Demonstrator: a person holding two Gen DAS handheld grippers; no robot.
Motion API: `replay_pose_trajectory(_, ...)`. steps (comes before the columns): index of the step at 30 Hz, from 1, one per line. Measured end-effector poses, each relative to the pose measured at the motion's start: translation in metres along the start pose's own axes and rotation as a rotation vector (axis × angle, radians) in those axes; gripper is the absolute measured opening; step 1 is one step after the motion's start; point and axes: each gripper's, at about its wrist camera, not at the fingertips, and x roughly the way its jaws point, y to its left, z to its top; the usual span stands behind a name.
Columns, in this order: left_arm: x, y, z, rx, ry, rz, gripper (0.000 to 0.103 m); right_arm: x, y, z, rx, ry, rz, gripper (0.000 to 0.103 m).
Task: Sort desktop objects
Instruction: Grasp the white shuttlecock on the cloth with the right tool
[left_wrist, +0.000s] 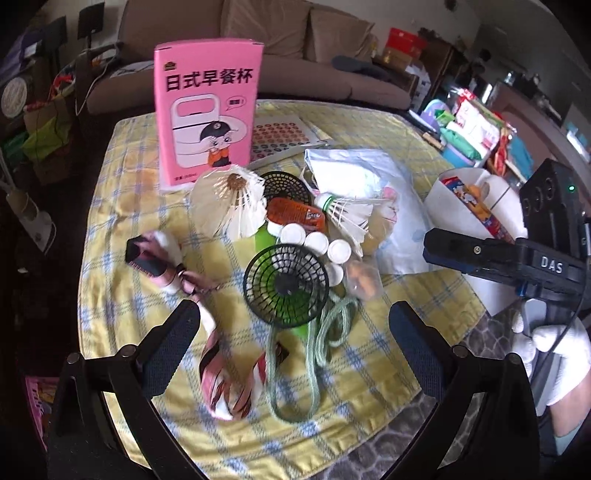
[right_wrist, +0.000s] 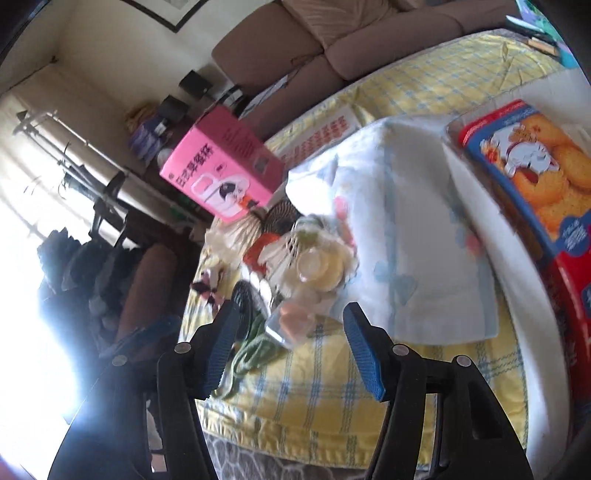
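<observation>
Desktop objects lay heaped mid-desk on a yellow checked cloth (left_wrist: 122, 206), both grippers spread wide and holding nothing.

From the left wrist view, the left gripper (left_wrist: 295, 325) hovered over a black mesh fan (left_wrist: 286, 286) on a green cord (left_wrist: 321, 339), beside white bottle caps (left_wrist: 316, 243), two shuttlecocks (left_wrist: 236, 206), a pink striped folded umbrella (left_wrist: 218, 354) and an upright pink box (left_wrist: 208, 110); a gloved hand (left_wrist: 554, 354) carried the other tool at right. Only the right wrist view showed the biscuit box (right_wrist: 532, 177) clearly, lying on a white tray (right_wrist: 517, 266) next to a pale cloth (right_wrist: 406, 229), the right gripper (right_wrist: 291, 354) near a small clear packet (right_wrist: 291, 321).
</observation>
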Motion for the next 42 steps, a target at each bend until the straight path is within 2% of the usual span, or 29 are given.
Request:
replay_pose_trajectory(4,0.006,-0.005,0.008,-0.027,-0.001,-0.040,0.102,-0.002,0.003,0.011,0.002,-0.026,0.024,0.062)
replay_pose_trajectory(9,0.003,-0.008,0.014,-0.050,-0.021,-0.067,0.102,0.000,0.001,0.026,0.069,-0.064,0.086,0.062)
replay_pose_trajectory(13,0.001,-0.004,0.014,-0.075,-0.017,-0.085,0.102,0.002,0.003,0.039,0.039,-0.085,0.045,0.065)
replay_pose_trajectory(17,-0.003,0.008,0.016,-0.122,-0.025,-0.103,0.102,0.011,0.002,0.051,0.020,-0.062,0.005,0.066)
replay_pose_trajectory(19,-0.009,0.023,0.018,-0.179,-0.049,-0.105,0.102,0.017,0.008,0.057,-0.031,-0.039,-0.016,0.066)
replay_pose_trajectory(22,-0.018,0.047,0.020,-0.259,-0.080,-0.096,0.102,0.032,0.029,0.068,-0.171,0.046,-0.088,0.066)
replay_pose_trajectory(27,-0.024,0.069,0.018,-0.363,-0.108,-0.143,0.102,0.082,0.070,0.085,-0.407,0.295,-0.216,0.066)
replay_pose_trajectory(30,-0.022,0.068,0.019,-0.361,-0.101,-0.148,0.102,0.110,0.076,0.090,-0.447,0.432,-0.278,0.062)
replay_pose_trajectory(33,-0.021,0.065,0.019,-0.344,-0.095,-0.141,0.103,0.129,0.067,0.088,-0.431,0.529,-0.302,0.052)
replay_pose_trajectory(34,-0.020,0.064,0.019,-0.344,-0.093,-0.147,0.102,0.133,0.064,0.087,-0.435,0.552,-0.315,0.049)
replay_pose_trajectory(36,-0.021,0.064,0.019,-0.347,-0.094,-0.158,0.103,0.144,0.060,0.080,-0.485,0.599,-0.372,0.051)
replay_pose_trajectory(39,-0.023,0.064,0.019,-0.348,-0.096,-0.171,0.103,0.149,0.054,0.077,-0.494,0.626,-0.385,0.049)
replay_pose_trajectory(40,-0.024,0.064,0.019,-0.348,-0.097,-0.172,0.103,0.148,0.054,0.077,-0.502,0.614,-0.384,0.039)
replay_pose_trajectory(41,-0.024,0.064,0.019,-0.350,-0.098,-0.173,0.103,0.143,0.054,0.078,-0.512,0.593,-0.378,0.033)
replay_pose_trajectory(42,-0.024,0.065,0.019,-0.353,-0.100,-0.175,0.103,0.139,0.054,0.079,-0.511,0.576,-0.368,0.033)
